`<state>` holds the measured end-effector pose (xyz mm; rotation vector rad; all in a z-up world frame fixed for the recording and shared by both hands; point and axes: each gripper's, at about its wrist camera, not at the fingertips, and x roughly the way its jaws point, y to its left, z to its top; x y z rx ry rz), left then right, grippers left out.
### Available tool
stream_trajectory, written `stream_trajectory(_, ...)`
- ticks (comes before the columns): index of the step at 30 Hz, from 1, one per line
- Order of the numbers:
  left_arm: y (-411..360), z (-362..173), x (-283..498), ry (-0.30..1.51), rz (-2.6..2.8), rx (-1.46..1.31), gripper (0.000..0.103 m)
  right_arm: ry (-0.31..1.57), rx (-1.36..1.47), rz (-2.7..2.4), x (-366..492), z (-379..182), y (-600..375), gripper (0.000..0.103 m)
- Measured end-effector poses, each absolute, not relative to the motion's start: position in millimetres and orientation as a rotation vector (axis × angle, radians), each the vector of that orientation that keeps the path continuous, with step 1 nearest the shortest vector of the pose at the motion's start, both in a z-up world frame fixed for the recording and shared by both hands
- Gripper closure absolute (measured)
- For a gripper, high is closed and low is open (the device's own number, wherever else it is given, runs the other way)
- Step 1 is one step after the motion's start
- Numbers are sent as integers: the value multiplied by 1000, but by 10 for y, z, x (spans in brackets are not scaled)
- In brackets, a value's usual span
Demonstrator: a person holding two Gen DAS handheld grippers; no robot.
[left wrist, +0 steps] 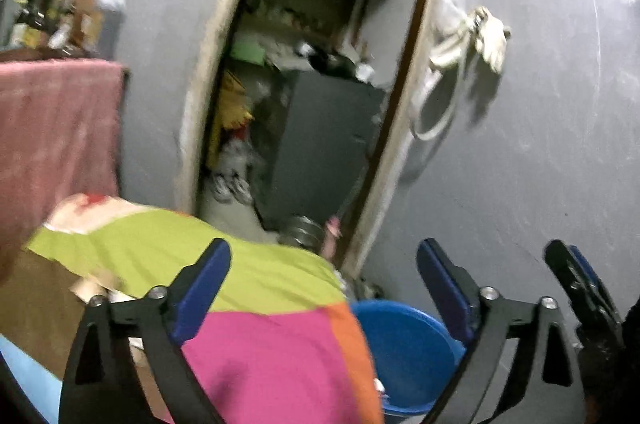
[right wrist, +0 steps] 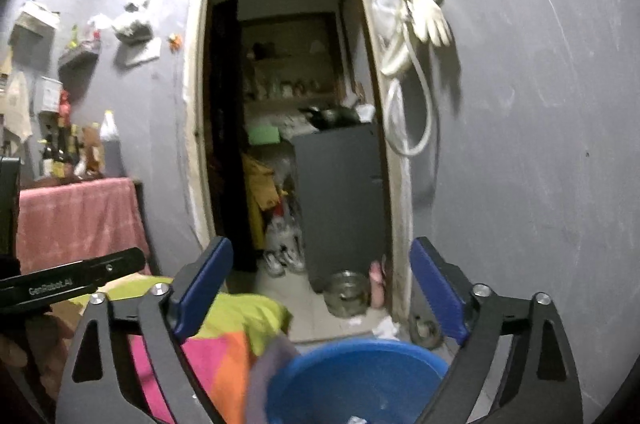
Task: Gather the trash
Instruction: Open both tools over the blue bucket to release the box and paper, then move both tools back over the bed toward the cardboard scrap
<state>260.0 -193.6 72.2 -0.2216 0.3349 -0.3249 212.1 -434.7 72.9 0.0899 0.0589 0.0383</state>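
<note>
A blue plastic tub (right wrist: 360,380) stands on the floor by the doorway; it also shows in the left wrist view (left wrist: 404,352). A small white scrap (right wrist: 354,420) lies in it. A crumpled white paper (right wrist: 386,330) lies on the floor behind the tub. My left gripper (left wrist: 324,264) is open and empty above a bright sheet (left wrist: 240,304). My right gripper (right wrist: 322,264) is open and empty above the tub. The right gripper's fingers (left wrist: 576,280) show at the left view's right edge.
An open doorway (right wrist: 288,104) leads to a cluttered room with a grey cabinet (right wrist: 340,200), shoes (right wrist: 284,256) and a metal bowl (right wrist: 346,294). A hose and glove (right wrist: 420,36) hang on the grey wall. A pink-covered table (right wrist: 76,220) stands at left.
</note>
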Motion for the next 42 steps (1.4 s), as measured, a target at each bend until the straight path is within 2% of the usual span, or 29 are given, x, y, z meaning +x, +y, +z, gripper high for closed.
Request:
stream_trajectory(6,-1407,847,2326,255,-247,-196,2,17,85,91,2016,903,-3953,0)
stream_trajectory(22,-96,427,2256,308,-42,-146,2,35,2,247,2218,794,-2667,0)
stream_trajectory(26,112,249,2350,366,-21,-135,2,90,-21,293,2364,644,-2431,0)
stream_trajectory(37,284,-216,2770,570,-38,-130,2,406,-46,398,2989,97,-2075,1)
stream_trajectory(40,335,-302,2870,602,-34,-153,3,490,-59,421,3133,-47,-2000,10)
stream_trajectory(42,348,-341,2932,626,-40,-163,3,546,-64,449,3228,-139,-1948,20)
